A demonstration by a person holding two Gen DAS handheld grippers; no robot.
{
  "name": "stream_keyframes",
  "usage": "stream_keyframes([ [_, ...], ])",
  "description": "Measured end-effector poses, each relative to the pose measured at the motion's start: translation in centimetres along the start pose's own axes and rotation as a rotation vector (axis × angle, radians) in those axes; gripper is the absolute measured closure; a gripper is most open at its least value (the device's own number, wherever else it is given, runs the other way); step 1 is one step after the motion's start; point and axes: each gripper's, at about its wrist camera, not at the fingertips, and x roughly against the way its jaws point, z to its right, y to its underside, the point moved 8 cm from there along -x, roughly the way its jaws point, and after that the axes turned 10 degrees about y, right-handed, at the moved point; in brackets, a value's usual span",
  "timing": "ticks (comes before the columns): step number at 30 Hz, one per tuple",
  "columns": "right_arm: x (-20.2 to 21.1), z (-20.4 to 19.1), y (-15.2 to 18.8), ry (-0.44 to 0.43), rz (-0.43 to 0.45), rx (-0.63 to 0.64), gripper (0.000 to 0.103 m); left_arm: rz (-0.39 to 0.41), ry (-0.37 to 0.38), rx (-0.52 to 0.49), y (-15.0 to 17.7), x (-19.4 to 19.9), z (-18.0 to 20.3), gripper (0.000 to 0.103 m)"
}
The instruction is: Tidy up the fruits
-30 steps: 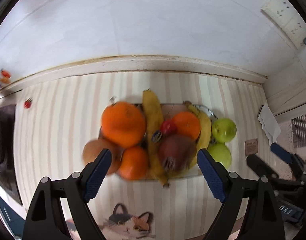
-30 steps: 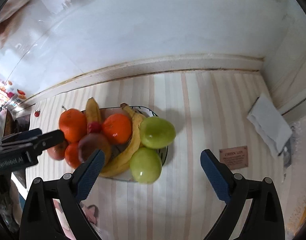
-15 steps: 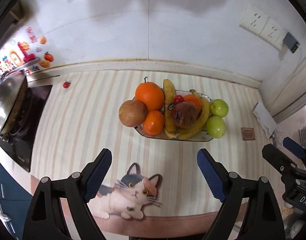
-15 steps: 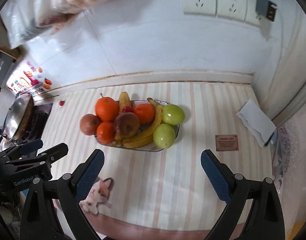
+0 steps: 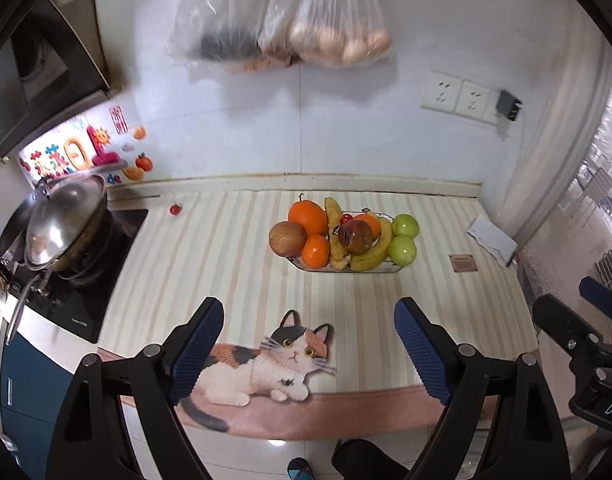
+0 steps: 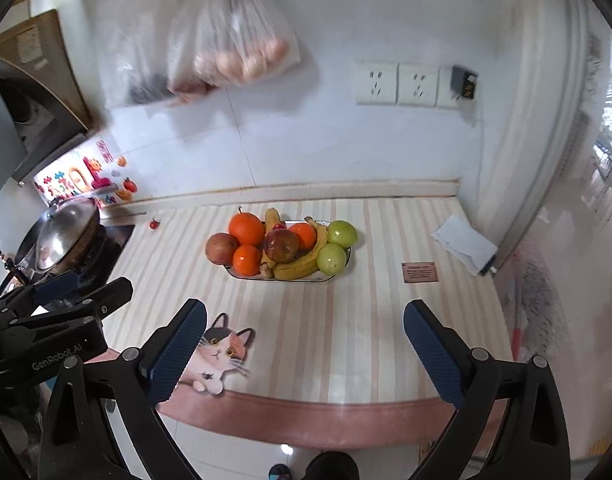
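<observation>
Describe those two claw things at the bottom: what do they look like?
Each claw is matte black plastic with silver rivets. The left claw and right claw carry dark blue ribbed pads on their fingertips. White "GenRobot.AI" lettering marks the left one's body, seen from the right wrist view. No cables or sleeves show.

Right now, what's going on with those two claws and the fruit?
Left gripper open, empty. Right gripper open, empty. Fruit piled on tray. Nothing in the way.

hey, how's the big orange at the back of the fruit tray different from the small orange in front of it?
The big orange is clearly larger than the small orange. The big orange sits at the tray's far side toward the wall and shows a dark stem on top; the small orange sits nearer the front rim, with no stem visible. Both are round, bright orange, and lie beside the brownish apple.
</observation>
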Motion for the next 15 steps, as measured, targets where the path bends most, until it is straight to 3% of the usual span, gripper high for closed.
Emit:
stream_keyframes([
  [8, 10.3, -1.4, 4.6, 0.038, 0.085, -0.039, 0.001, 0.05, 0.048, -0.046, 4.2, 7.7, 0.3, 0.016],
  [15, 15.8, -1.6, 7.3, 0.022, 0.122, -0.049, 0.001, 0.106, 0.031, -0.055, 6.4, 12.8, 0.3, 0.016],
])
